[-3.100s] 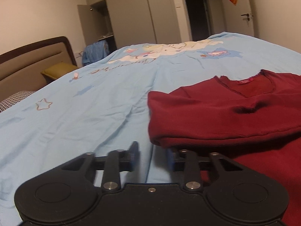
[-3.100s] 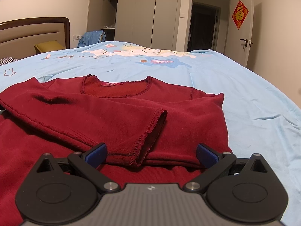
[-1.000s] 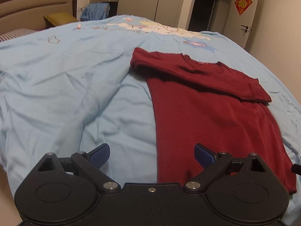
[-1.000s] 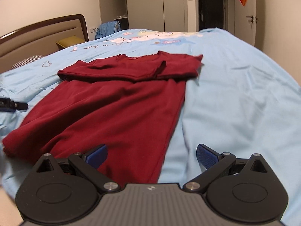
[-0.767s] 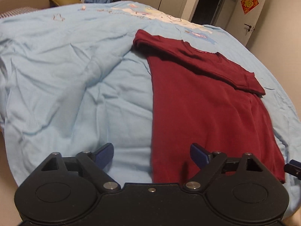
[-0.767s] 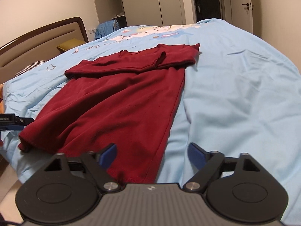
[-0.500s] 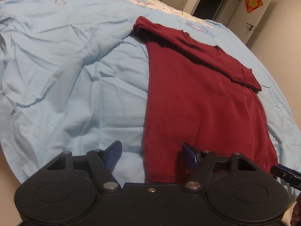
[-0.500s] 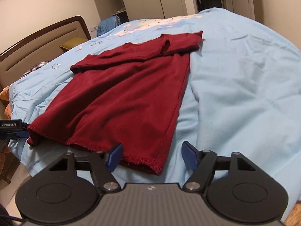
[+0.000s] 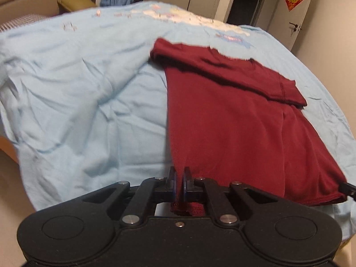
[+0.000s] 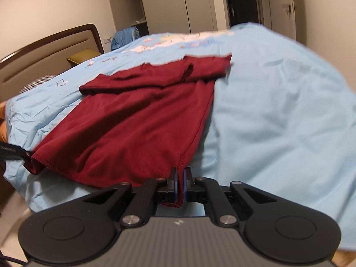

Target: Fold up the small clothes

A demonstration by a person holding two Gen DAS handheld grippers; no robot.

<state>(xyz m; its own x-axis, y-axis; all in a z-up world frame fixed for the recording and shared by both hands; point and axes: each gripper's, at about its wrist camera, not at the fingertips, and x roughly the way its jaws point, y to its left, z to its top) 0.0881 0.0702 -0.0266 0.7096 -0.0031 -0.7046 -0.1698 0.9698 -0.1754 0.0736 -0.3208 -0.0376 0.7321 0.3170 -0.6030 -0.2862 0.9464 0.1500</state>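
Both claws are now pinching the bottom hem of the dark red shirt [image 9: 233,115], which is lying flat on the light blue bedsheet [image 9: 77,84] with its sleeves already folded across the chest. The left gripper [image 9: 179,183] is pressing its jaws together on the hem's left corner, a little tuft of red cloth poking out behind the fingers; the right gripper [image 10: 180,185] is doing the same at the right corner, along the side seam.

Half a second ago both sets of jaws were spread on either side of the hem; a second ago they were hovering farther back, wide open. So the grasp is just completing, and the shirt is probably ready for its next fold, bottom edge carried up toward the collar (the hem looks slightly raised near the corners, though blur makes that hard to judge).

Each view is also catching the other tool at the opposite corner of the hem, so the two grips are sitting well apart.
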